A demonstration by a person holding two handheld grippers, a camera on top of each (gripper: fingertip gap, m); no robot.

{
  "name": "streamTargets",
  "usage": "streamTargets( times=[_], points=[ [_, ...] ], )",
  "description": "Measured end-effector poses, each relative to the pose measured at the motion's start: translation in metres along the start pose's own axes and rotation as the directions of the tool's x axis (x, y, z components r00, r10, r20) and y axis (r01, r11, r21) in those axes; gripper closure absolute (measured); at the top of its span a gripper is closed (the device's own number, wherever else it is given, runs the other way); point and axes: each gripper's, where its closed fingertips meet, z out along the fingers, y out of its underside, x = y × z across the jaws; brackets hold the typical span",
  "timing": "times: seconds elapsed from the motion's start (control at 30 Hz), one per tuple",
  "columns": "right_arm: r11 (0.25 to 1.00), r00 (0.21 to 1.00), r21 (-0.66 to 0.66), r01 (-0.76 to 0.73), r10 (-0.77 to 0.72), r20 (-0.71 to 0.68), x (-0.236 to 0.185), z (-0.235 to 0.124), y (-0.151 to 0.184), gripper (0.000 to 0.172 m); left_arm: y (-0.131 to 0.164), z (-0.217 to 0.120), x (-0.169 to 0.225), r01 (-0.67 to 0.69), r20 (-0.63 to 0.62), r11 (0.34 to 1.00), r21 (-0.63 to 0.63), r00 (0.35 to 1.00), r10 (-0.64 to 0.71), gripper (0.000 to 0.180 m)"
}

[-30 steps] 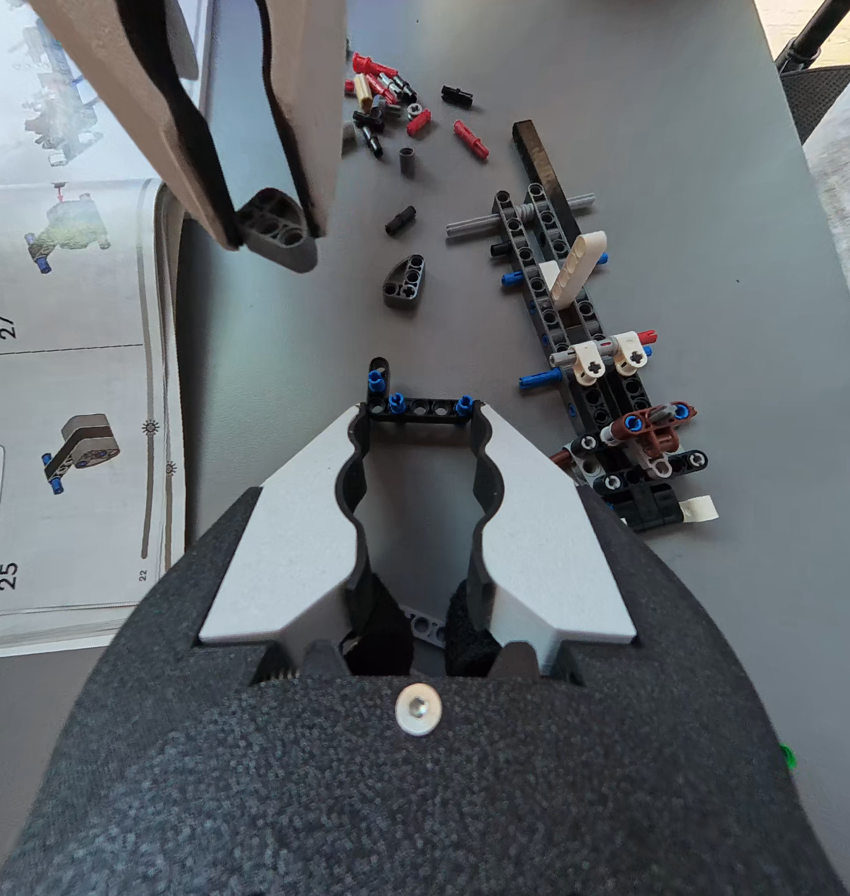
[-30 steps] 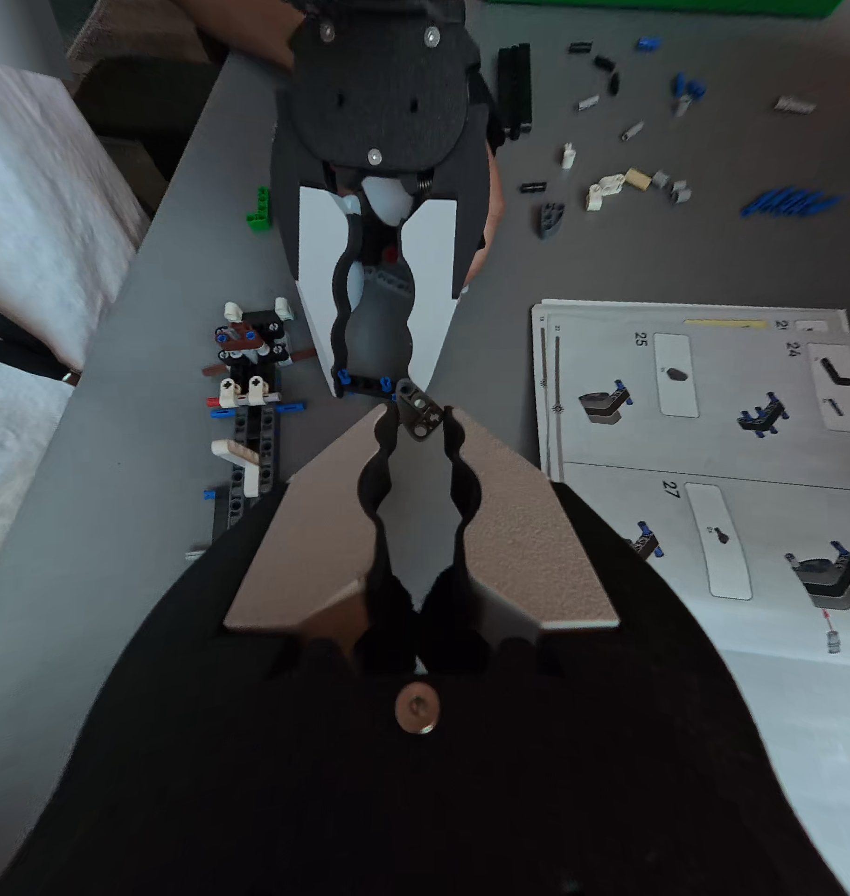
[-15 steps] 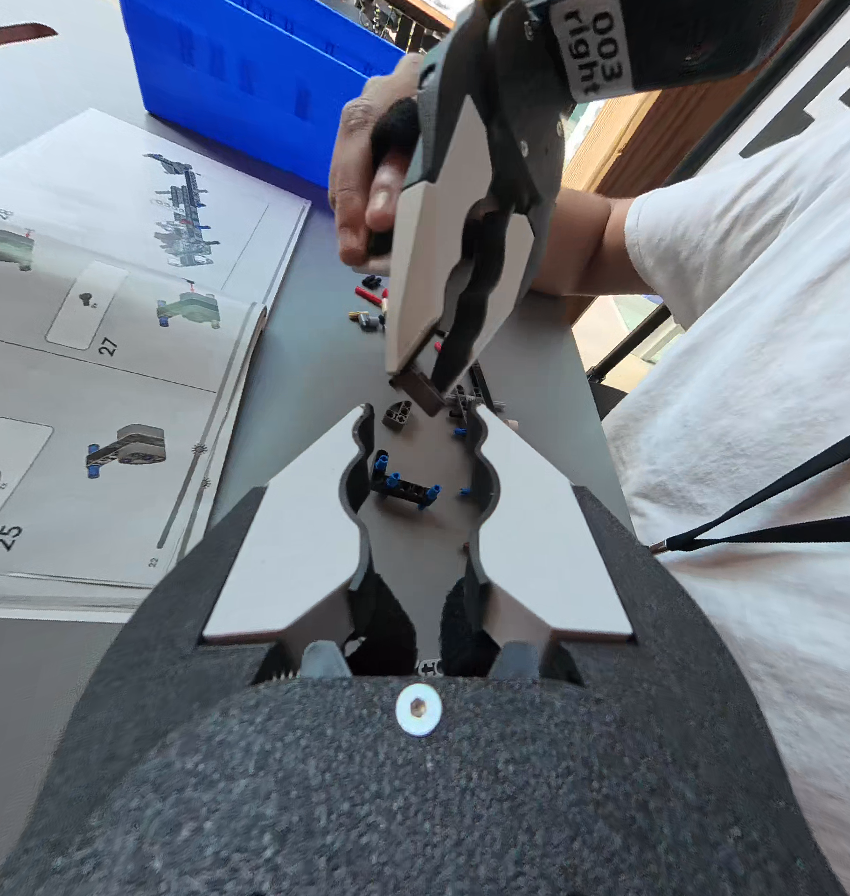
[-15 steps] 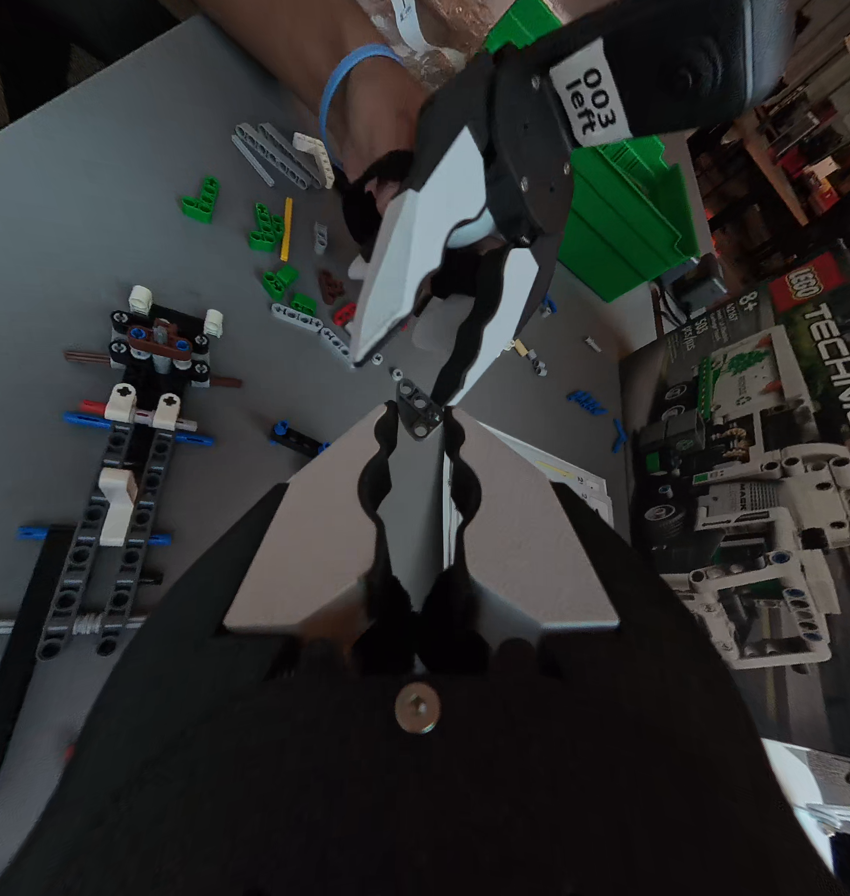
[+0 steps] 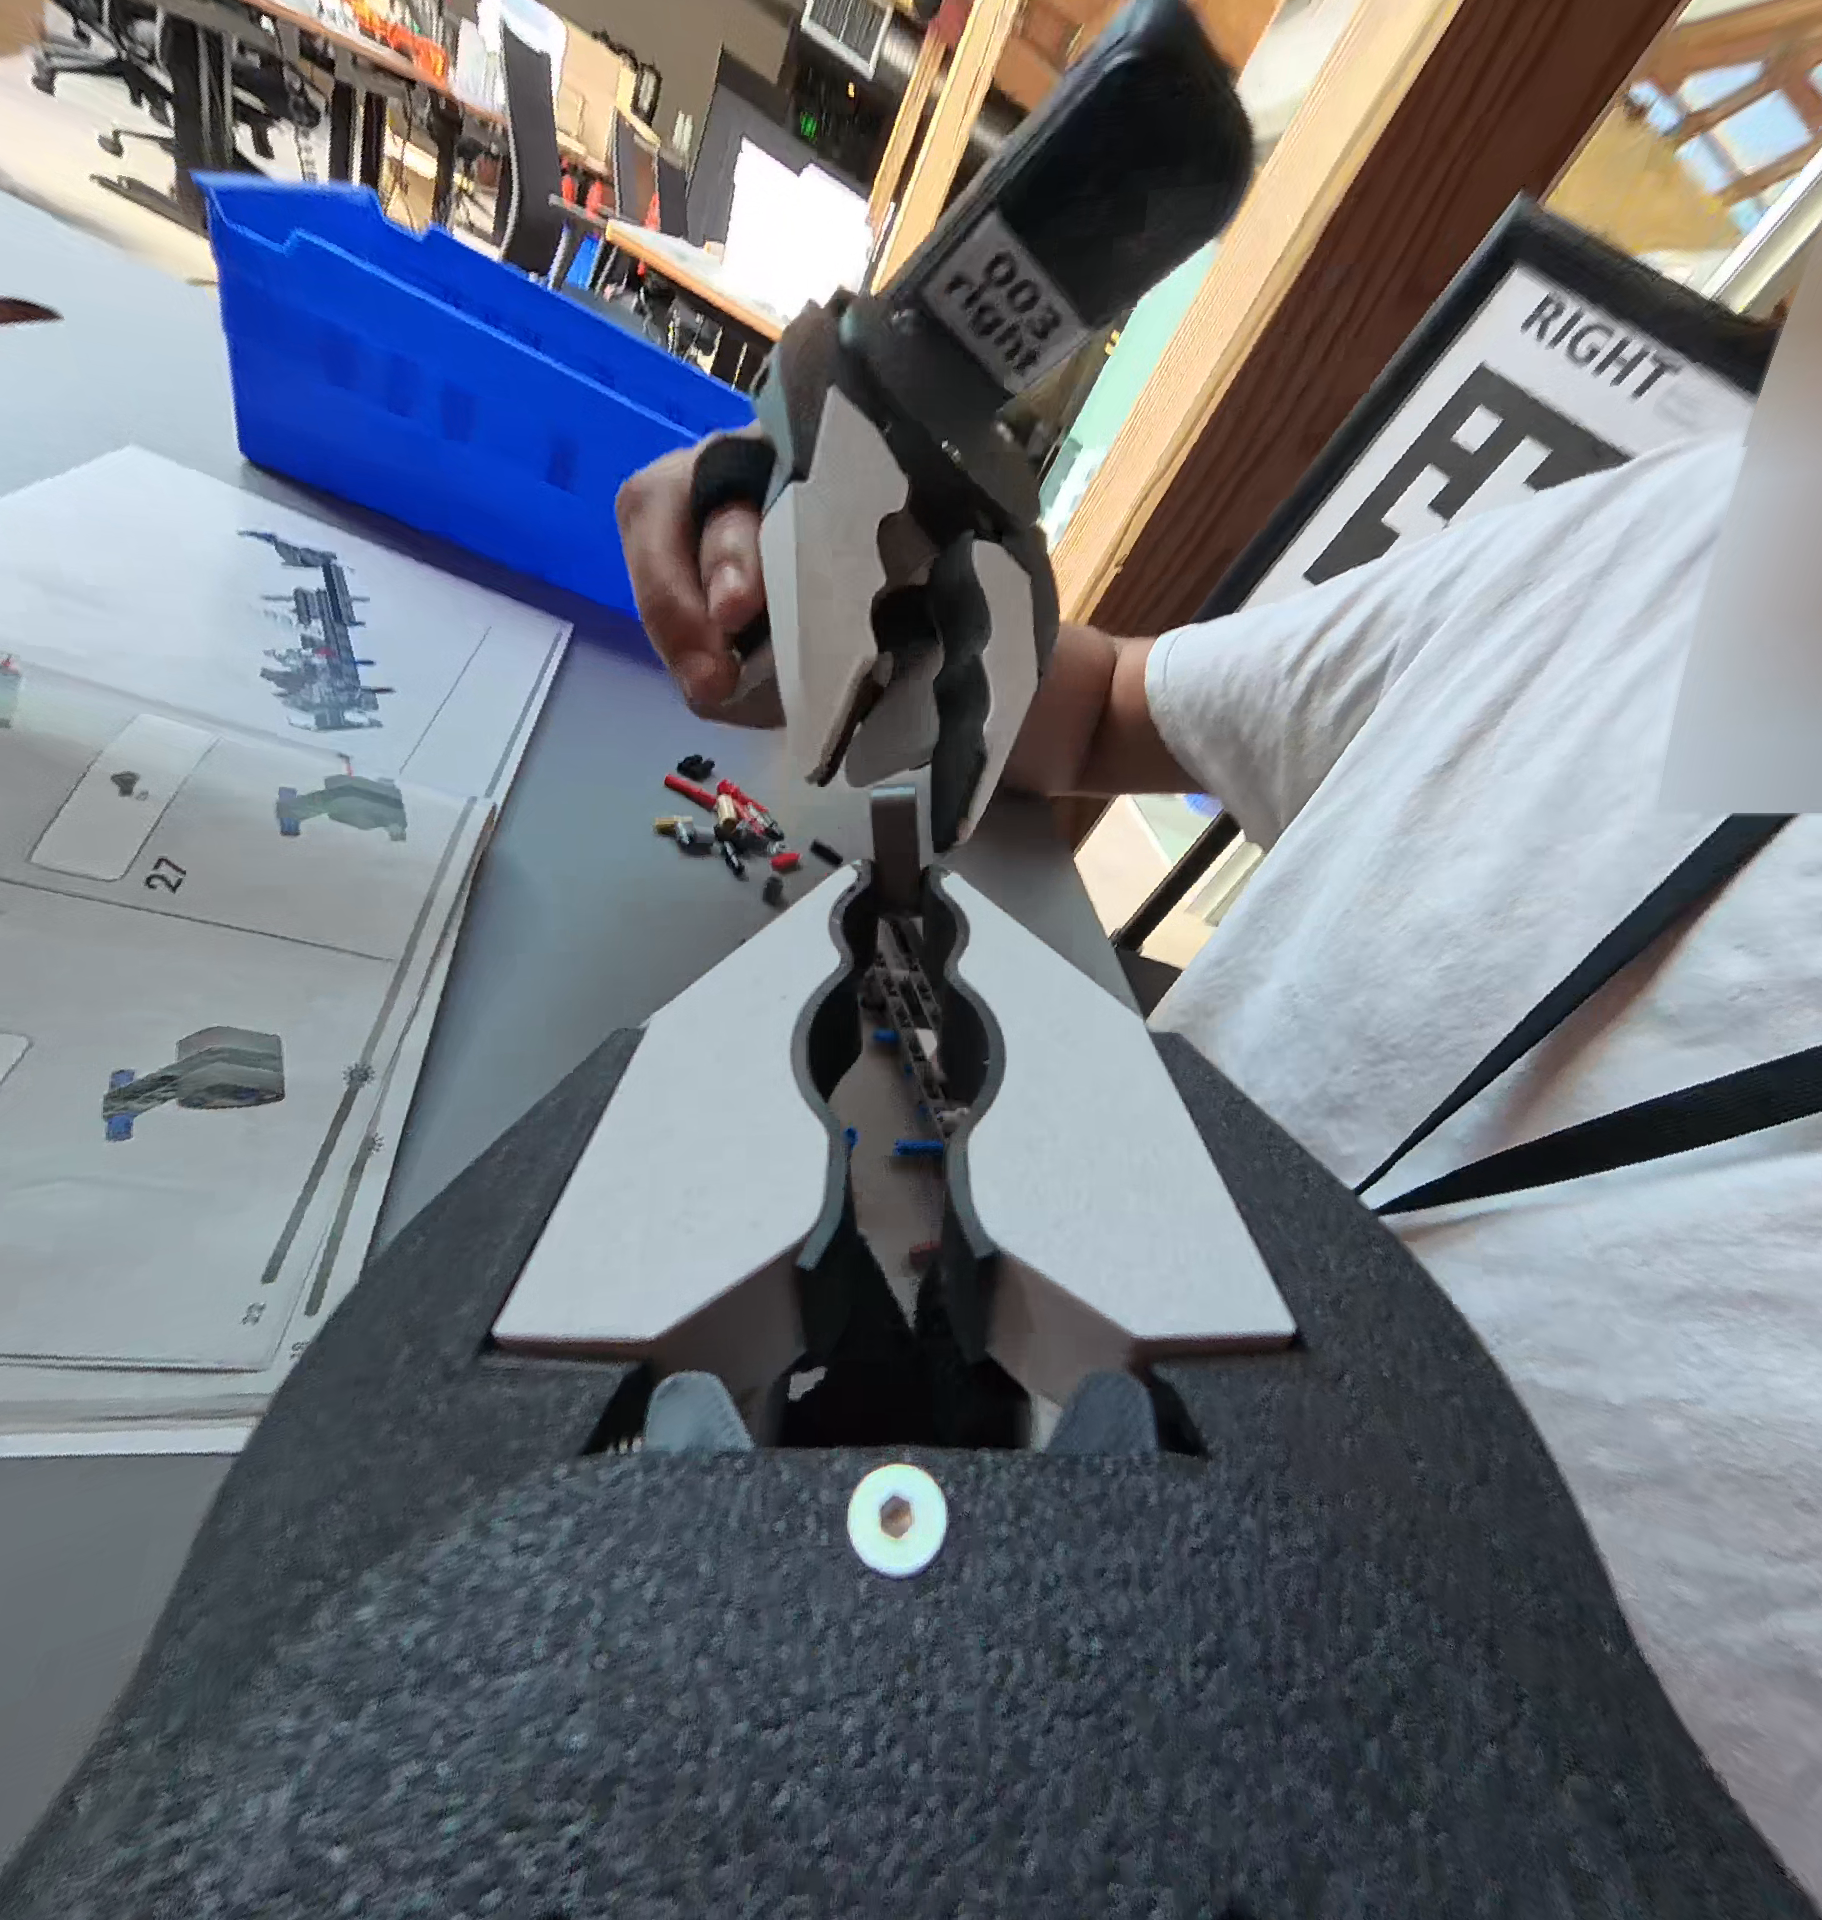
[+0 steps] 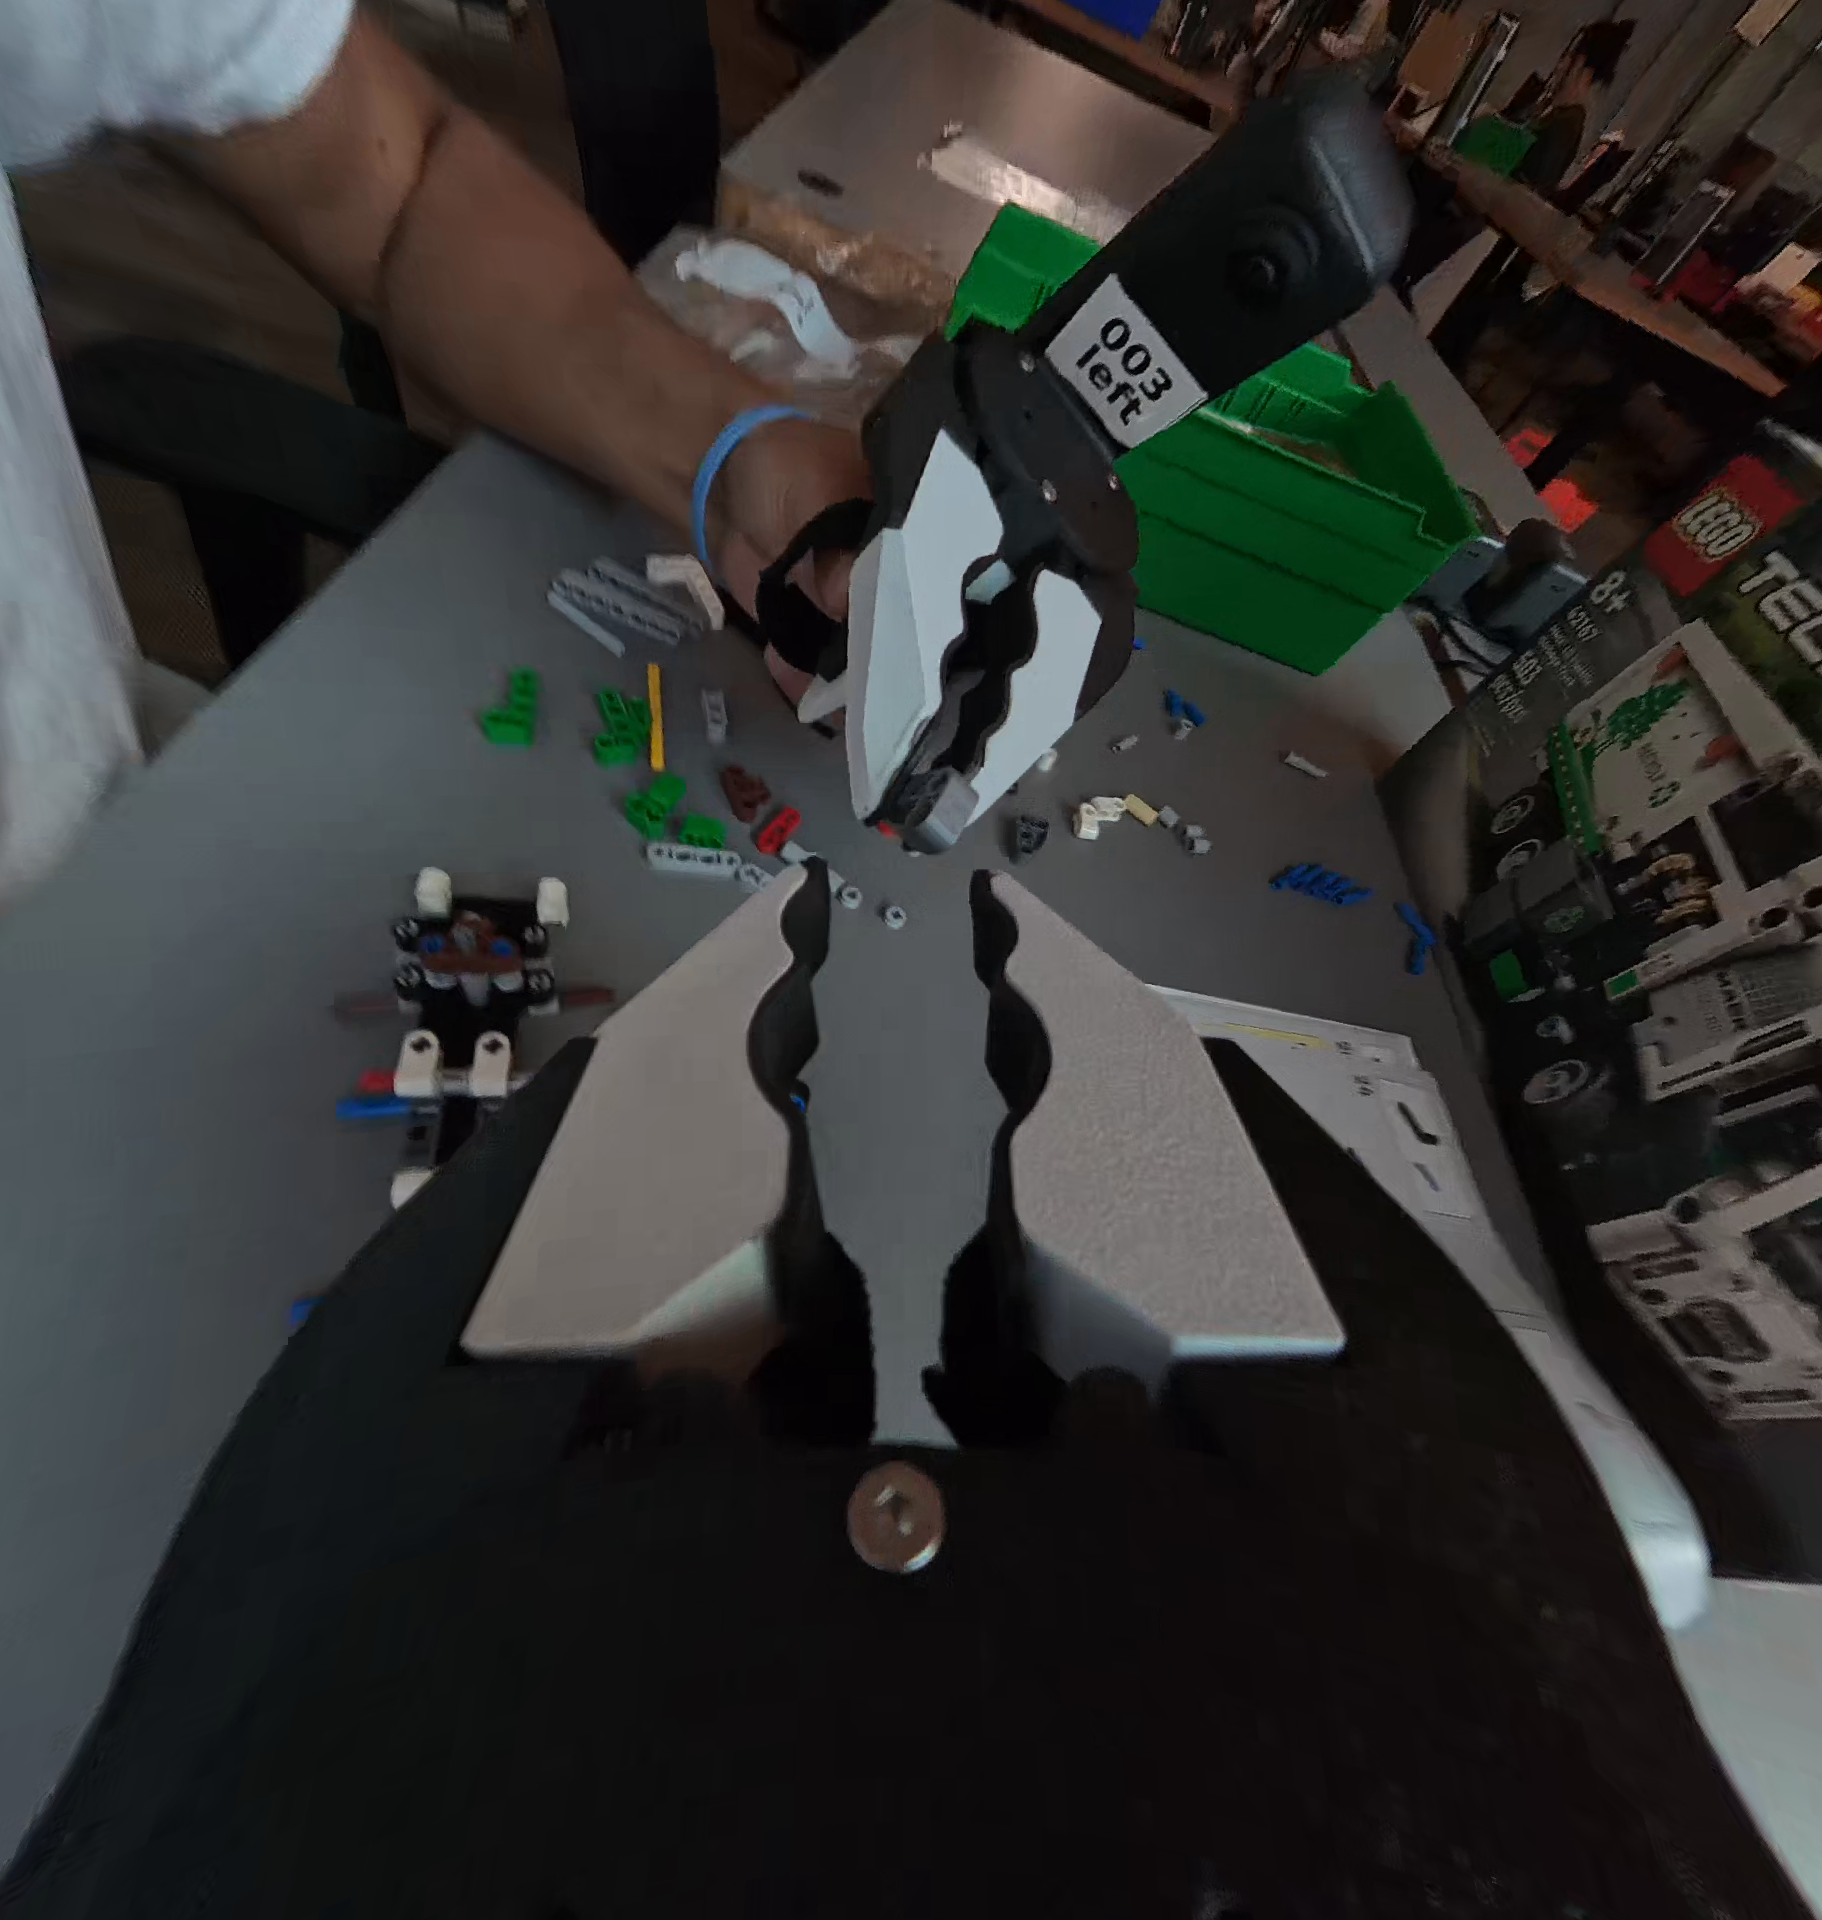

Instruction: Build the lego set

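My left gripper point(image 5: 891, 883) is shut on a small dark grey curved building piece point(image 5: 894, 836), which sticks up from its fingertips above the grey table point(image 5: 595, 935). The right wrist view shows the same: the left gripper point(image 6: 917, 805) holds the grey piece point(image 6: 951, 808) at its tips. My right gripper point(image 6: 894, 894) is open and empty, its fingertips just below the left gripper's tips. In the left wrist view the right gripper point(image 5: 891, 779) hangs right above the grey piece with its fingers apart.
An open instruction booklet point(image 5: 211, 831) and a blue bin point(image 5: 450, 416) lie to the left. A partly built chassis point(image 6: 471, 987), loose green, red and blue pieces point(image 6: 668, 800), a green bin point(image 6: 1281, 520) and the set's box point(image 6: 1665, 935) are on the table. A person's white shirt point(image 5: 1509, 935) is close by. My left and right fingertips are right by each other.
The grey piece passed from my right gripper to my left. The left jaws closed on it and the right jaws opened. Both grippers rose from the table and tilted up.
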Motion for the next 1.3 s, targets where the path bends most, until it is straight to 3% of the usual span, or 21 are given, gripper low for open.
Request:
streamTargets(
  times=[0.17, 0.37, 0.5, 0.7, 0.8, 0.87, 0.93, 1.0, 1.3],
  points=[
    [0.898, 0.902, 0.127, -0.421, 0.399, 0.166, 0.007, 0.006, -0.014, 0.144, -0.012, -0.003, 0.0, -0.101, 0.054, 0.992, 0.069, 0.994, 0.098, 0.175],
    [0.874, 0.896, 0.204, -0.442, 0.419, 0.147, 0.007, 0.01, -0.016, 0.159, -0.011, -0.001, 0.001, -0.149, 0.075, 0.986, 0.069, 0.987, 0.144, 0.174],
    [0.911, 0.922, 0.148, -0.386, 0.376, 0.092, 0.009, 0.014, -0.008, 0.165, -0.004, -0.002, -0.007, -0.165, 0.117, 0.986, 0.029, 0.98, 0.161, 0.174],
    [0.992, 0.986, -0.035, -0.124, 0.119, -0.119, 0.018, 0.015, 0.009, 0.165, 0.008, -0.007, -0.028, -0.234, 0.26, 0.967, -0.105, 0.932, 0.254, 0.176],
    [0.992, 0.972, -0.126, -0.015, -0.015, -0.233, 0.029, 0.012, 0.015, 0.165, 0.008, -0.011, -0.035, -0.224, 0.303, 0.968, -0.109, 0.92, 0.247, 0.179],
    [0.983, 0.944, -0.182, -0.004, -0.057, -0.324, 0.041, 0.008, 0.019, 0.166, 0.004, -0.014, -0.041, -0.205, 0.342, 0.974, -0.096, 0.912, 0.225, 0.171],
    [0.955, 0.916, -0.289, 0.066, -0.173, -0.362, 0.042, 0.011, 0.026, 0.165, -0.001, -0.014, -0.042, -0.163, 0.35, 0.985, -0.061, 0.92, 0.173, 0.153],
    [0.904, 0.864, -0.396, 0.162, -0.323, -0.385, 0.04, 0.015, 0.029, 0.165, -0.003, -0.01, -0.039, -0.118, 0.333, 0.993, -0.031, 0.935, 0.121, 0.147],
    [0.776, 0.719, -0.519, 0.359, -0.584, -0.376, 0.028, 0.024, 0.018, 0.166, 0.002, -0.004, -0.036, 0.076, 0.229, 0.997, 0.026, 0.97, -0.08, 0.155]
  ],
)
